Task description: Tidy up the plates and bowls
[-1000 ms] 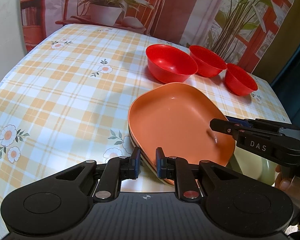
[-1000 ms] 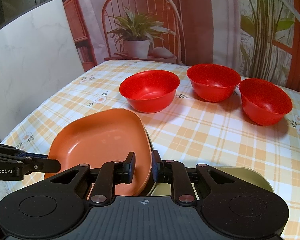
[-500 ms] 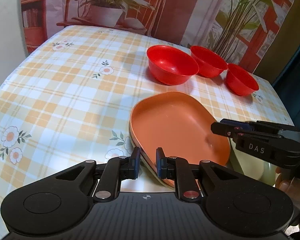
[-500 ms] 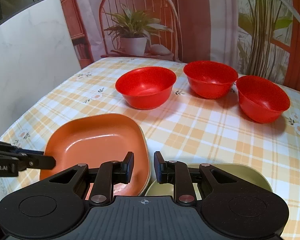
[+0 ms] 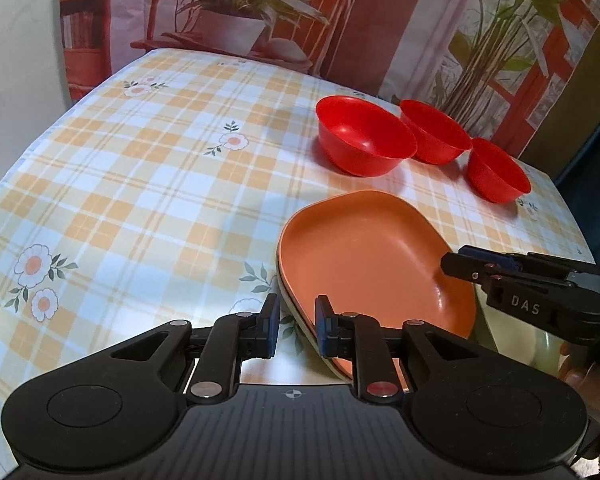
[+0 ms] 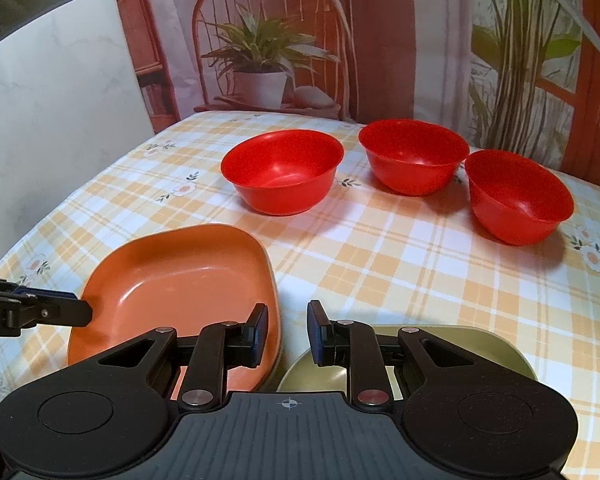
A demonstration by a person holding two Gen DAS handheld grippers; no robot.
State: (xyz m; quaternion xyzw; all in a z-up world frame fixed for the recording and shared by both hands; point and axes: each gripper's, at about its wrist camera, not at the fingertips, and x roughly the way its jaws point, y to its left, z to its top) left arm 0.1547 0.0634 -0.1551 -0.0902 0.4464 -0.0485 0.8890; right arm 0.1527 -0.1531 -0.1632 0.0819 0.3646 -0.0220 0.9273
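An orange plate (image 5: 372, 264) (image 6: 180, 280) lies on a cream plate (image 5: 283, 288) on the checked tablecloth. My left gripper (image 5: 296, 320) is at its near rim. Its jaws are opening, with the rim between them close to the right pad and the left pad apart from it. My right gripper (image 6: 286, 330) is open at the opposite rim, which sits just inside its left finger with tablecloth showing beside it. In the left wrist view its tip (image 5: 460, 266) hangs over that rim. An olive plate (image 6: 480, 344) lies under the right gripper. Three red bowls (image 6: 280, 168) (image 6: 412, 156) (image 6: 520, 196) stand apart behind.
A printed backdrop of a chair and potted plants (image 6: 260, 60) hangs behind the table's far edge. A white wall (image 6: 52, 100) runs along the left side. A person's fingers (image 5: 576, 376) hold the right gripper. Open tablecloth (image 5: 140, 200) spreads left of the plates.
The orange plate has come down from a raised tilt to lie flat on the cream plate. Both grippers' jaws have parted a little from its rim.
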